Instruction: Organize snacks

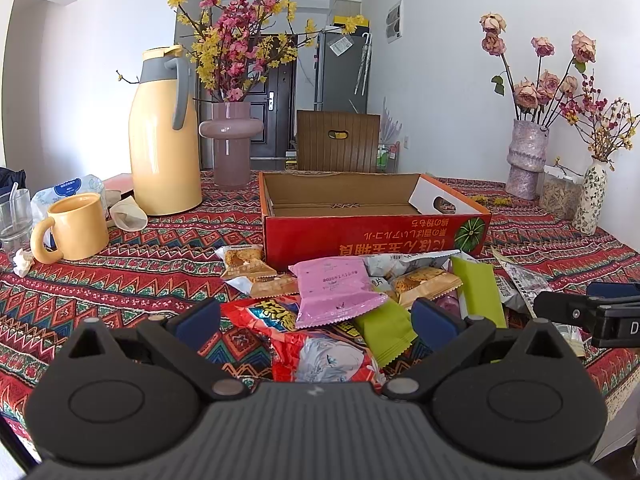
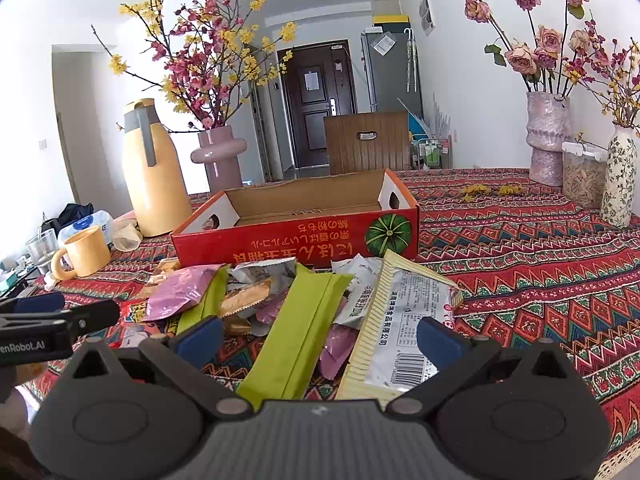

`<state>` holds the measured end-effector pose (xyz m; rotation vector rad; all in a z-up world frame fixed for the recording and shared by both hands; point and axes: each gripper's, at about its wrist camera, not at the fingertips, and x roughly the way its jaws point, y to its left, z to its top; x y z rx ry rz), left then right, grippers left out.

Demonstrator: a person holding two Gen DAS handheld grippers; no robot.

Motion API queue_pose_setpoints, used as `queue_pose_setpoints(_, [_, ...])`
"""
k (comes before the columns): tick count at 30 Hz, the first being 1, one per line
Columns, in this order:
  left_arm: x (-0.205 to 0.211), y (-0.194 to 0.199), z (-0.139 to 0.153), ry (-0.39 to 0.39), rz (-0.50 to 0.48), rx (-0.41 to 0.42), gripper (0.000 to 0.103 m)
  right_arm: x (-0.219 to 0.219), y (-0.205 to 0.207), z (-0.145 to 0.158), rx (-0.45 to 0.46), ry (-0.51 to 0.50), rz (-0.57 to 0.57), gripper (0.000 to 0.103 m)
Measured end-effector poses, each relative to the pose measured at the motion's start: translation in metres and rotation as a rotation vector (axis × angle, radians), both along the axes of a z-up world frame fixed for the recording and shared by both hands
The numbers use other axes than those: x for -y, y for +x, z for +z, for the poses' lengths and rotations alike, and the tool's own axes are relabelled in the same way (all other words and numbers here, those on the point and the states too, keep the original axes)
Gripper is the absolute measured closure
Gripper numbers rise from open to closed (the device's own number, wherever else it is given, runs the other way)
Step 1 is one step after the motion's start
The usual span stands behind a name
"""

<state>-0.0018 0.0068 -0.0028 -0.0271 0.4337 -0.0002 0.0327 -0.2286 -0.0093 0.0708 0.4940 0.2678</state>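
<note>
A pile of snack packets lies on the patterned tablecloth in front of an empty red cardboard box (image 1: 372,236), which also shows in the right wrist view (image 2: 296,240). My left gripper (image 1: 316,322) is open and empty over a pink packet (image 1: 334,292), a red bag (image 1: 316,344) and a green packet (image 1: 386,330). My right gripper (image 2: 318,338) is open and empty over a long green packet (image 2: 298,328) and a white striped packet (image 2: 400,328). The right gripper also shows at the right edge of the left wrist view (image 1: 592,308).
A yellow thermos (image 1: 164,136), yellow mug (image 1: 74,226), glass (image 1: 14,220) and pink vase (image 1: 232,144) stand at back left. Vases (image 1: 526,156) and a container (image 1: 560,192) stand at back right. A wooden chair (image 1: 338,140) is behind the box.
</note>
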Motion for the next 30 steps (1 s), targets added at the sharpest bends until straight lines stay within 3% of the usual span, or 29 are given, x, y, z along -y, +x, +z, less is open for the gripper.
queue_pose_setpoints(30, [-0.0009, -0.0036, 0.0028, -0.004, -0.001, 0.011, 0.000, 0.0002, 0.0003, 0.0006, -0.011, -0.006, -0.001, 0.000])
